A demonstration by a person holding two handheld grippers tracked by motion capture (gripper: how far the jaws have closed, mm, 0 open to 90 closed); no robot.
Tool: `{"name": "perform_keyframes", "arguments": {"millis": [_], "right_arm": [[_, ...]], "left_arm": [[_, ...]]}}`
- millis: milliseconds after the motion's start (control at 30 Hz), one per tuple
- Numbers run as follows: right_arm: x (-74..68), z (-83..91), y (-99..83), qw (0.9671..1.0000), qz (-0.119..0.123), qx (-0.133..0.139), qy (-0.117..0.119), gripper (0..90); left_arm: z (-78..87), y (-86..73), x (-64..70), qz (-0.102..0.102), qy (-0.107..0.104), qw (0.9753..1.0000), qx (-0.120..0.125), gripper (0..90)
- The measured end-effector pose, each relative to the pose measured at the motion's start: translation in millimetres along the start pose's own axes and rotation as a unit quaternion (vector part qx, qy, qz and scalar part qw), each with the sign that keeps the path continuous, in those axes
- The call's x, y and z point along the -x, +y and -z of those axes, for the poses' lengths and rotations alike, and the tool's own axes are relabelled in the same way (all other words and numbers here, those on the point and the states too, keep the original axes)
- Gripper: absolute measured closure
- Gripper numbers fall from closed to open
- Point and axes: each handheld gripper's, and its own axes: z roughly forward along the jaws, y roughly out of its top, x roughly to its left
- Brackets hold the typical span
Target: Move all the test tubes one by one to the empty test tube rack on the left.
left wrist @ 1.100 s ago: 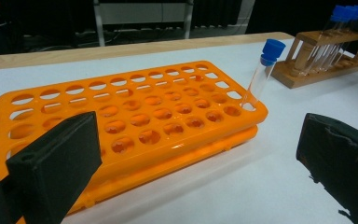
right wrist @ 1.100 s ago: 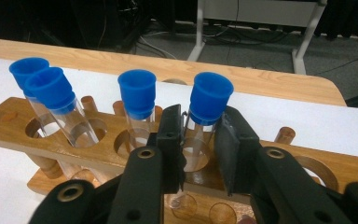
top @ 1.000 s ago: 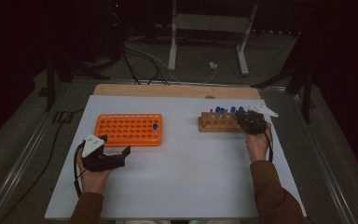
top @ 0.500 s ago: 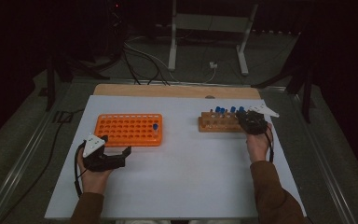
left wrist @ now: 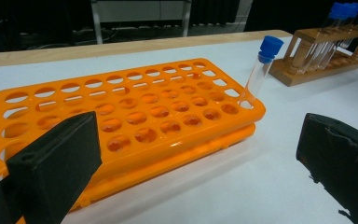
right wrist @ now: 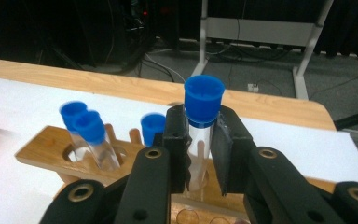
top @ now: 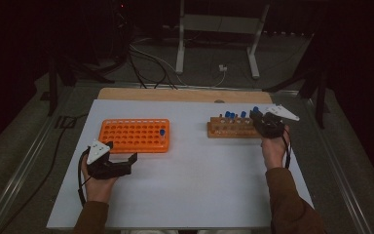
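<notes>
Right gripper view: fingers (right wrist: 196, 140) are clasping a seemingly fragile, slippery capped tube (right wrist: 202, 126) below its cap; left gripper (top: 126, 161) is gaping.

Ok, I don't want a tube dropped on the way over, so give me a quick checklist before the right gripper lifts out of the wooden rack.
1. Right gripper shut on capped tube, just below its blue cap: ok.
2. Tube upright between the jaws: ok.
3. Tube clear of wooden rack: not ok.
4. Free holes in orange rack: ok, one tube in a corner hole.
5. Left gripper open, off the orange rack: ok.
6. Grip firmness: cannot tell.
</notes>
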Motion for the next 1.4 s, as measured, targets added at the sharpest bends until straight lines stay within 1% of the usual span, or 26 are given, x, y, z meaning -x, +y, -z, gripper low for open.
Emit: {"name": "perform_keyframes", "arguments": {"millis": [167, 300, 400, 567, 800, 900, 967, 1133, 1267, 1400], "right_arm": [[-3.0, 9.0, 14.0, 0.9999, 0.009, 0.01, 0.003, 76.4], [-4.0, 14.5, 20.0, 0.9998, 0.011, 0.016, 0.004, 76.4], [-4.4, 18.4, 22.6, 0.9997, 0.009, 0.02, 0.009, 76.4], [-8.2, 26.1, 26.8, 0.9995, 0.018, 0.02, 0.016, 76.4], [-17.2, 35.9, 28.8, 0.9989, 0.026, 0.022, 0.032, 76.4], [-22.0, 37.7, 29.3, 0.9986, 0.03, 0.021, 0.039, 76.4], [-24.9, 38.6, 29.8, 0.9983, 0.034, 0.021, 0.043, 76.4], [-31.7, 40.9, 29.5, 0.9975, 0.035, 0.019, 0.058, 76.3], [-38.6, 40.6, 26.8, 0.9967, 0.041, 0.014, 0.069, 76.3], [-46.1, 40.5, 24.2, 0.9956, 0.041, 0.013, 0.083, 76.2]], "left_arm": [[0.3, 0.1, -0.5, 0.001, 0.0, 1.0, 0.0, 0.7], [0.6, 0.2, -0.4, 0.002, 0.0, 1.0, 0.0, 0.7], [0.5, 0.3, -0.2, 0.0, 0.001, 1.0, 0.0, 0.7], [0.7, 0.4, -0.2, -0.001, 0.003, 1.0, 0.0, 0.7], [0.6, 0.7, 0.3, -0.003, 0.003, 1.0, -0.002, 0.7], [-1.4, 2.2, 0.4, -0.008, 0.007, 0.9999, -0.007, 0.7], [-2.3, 4.2, 0.0, -0.007, 0.007, 0.9999, -0.008, 0.7], [-3.2, 10.4, -0.7, -0.007, -0.004, 1.0, -0.002, 0.7], [-3.0, 16.9, -0.6, -0.002, -0.019, 0.9998, 0.01, 0.7], [-1.1, 25.0, 2.8, -0.01, -0.036, 0.999, 0.023, 0.7]]}}
